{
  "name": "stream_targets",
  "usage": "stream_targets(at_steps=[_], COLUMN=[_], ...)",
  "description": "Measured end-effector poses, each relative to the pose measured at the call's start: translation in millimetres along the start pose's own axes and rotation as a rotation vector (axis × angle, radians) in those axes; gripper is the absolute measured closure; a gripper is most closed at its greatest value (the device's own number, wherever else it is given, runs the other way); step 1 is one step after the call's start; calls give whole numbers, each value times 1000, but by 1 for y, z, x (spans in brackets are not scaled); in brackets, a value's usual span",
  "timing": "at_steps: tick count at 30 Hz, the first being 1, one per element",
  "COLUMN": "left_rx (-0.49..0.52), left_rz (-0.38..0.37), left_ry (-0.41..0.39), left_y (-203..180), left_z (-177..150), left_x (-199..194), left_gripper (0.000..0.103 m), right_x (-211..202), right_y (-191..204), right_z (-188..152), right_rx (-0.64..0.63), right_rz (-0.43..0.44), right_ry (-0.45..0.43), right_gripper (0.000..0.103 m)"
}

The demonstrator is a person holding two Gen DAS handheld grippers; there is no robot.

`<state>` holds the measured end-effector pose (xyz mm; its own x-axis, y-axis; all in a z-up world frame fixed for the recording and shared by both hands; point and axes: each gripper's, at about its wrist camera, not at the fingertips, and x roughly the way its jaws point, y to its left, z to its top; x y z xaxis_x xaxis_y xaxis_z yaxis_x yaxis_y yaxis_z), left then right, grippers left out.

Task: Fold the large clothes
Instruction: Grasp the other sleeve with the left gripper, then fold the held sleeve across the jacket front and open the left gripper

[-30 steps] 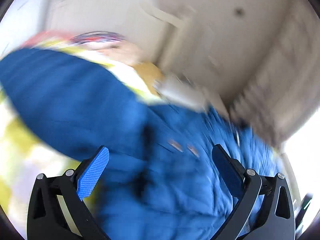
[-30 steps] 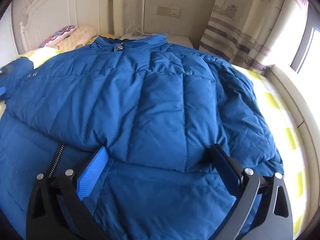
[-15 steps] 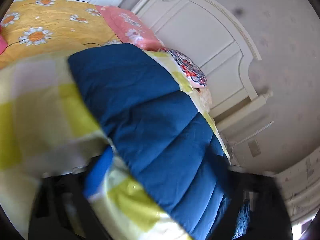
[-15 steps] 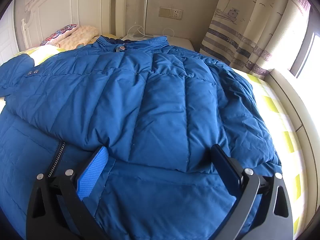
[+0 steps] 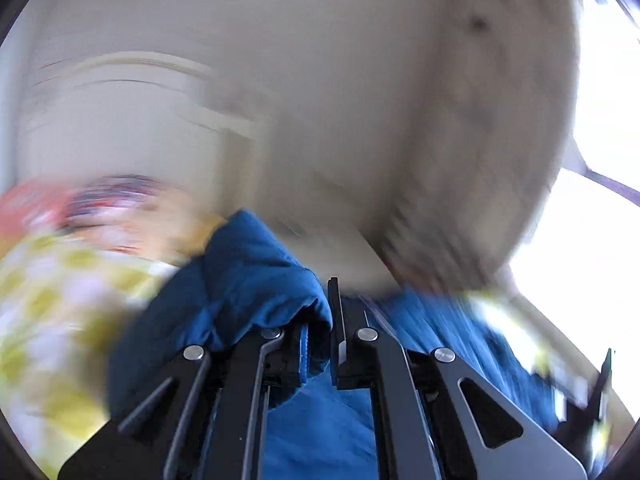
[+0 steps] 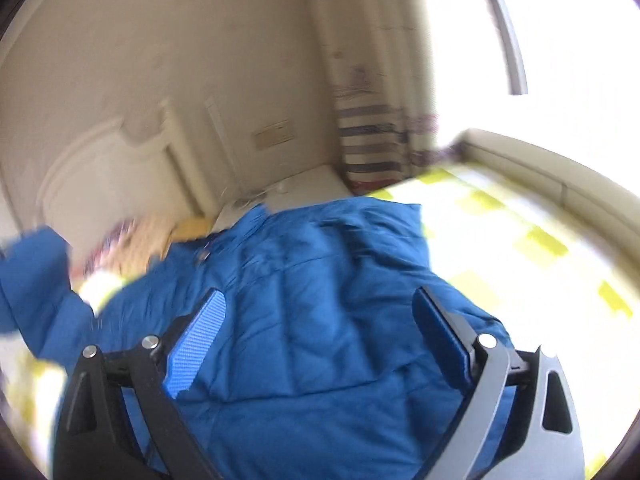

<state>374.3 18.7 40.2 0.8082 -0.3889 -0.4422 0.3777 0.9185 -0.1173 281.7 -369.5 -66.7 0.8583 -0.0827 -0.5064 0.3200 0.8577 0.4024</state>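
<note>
A large blue puffer jacket (image 6: pixel 320 300) lies on the bed, partly folded. Its left sleeve (image 6: pixel 32 280) is raised at the left edge of the right wrist view. My left gripper (image 5: pixel 320 320) is shut on that blue sleeve (image 5: pixel 256 280), whose padded end bulges over the left finger. My right gripper (image 6: pixel 320 328) is open and empty, held above the jacket's body. Both views are blurred by motion.
The bed has a yellow-and-white checked cover (image 6: pixel 520 240). A white headboard (image 6: pixel 108 176) and patterned pillows (image 5: pixel 100 208) are at the far end. A white nightstand (image 6: pixel 296 192), striped curtain (image 6: pixel 372 140) and bright window (image 6: pixel 560 40) stand to the right.
My left gripper has closed on the sleeve and lifted it off the bed. My right gripper has risen and tilted upward, away from the jacket, staying open.
</note>
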Motion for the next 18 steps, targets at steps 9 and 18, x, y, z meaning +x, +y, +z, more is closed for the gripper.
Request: stream_targets(at_steps=[9, 18], left_rx=[655, 996], left_rz=[169, 69], left_ry=[341, 365], left_y=[-175, -204], left_z=[-142, -146], left_x=[101, 42], left_gripper=[92, 90], right_x=[7, 7], right_y=[-7, -18], right_z=[0, 1], right_rx=[40, 95], right_rz=[45, 66], right_ry=[40, 51], right_gripper=[9, 9])
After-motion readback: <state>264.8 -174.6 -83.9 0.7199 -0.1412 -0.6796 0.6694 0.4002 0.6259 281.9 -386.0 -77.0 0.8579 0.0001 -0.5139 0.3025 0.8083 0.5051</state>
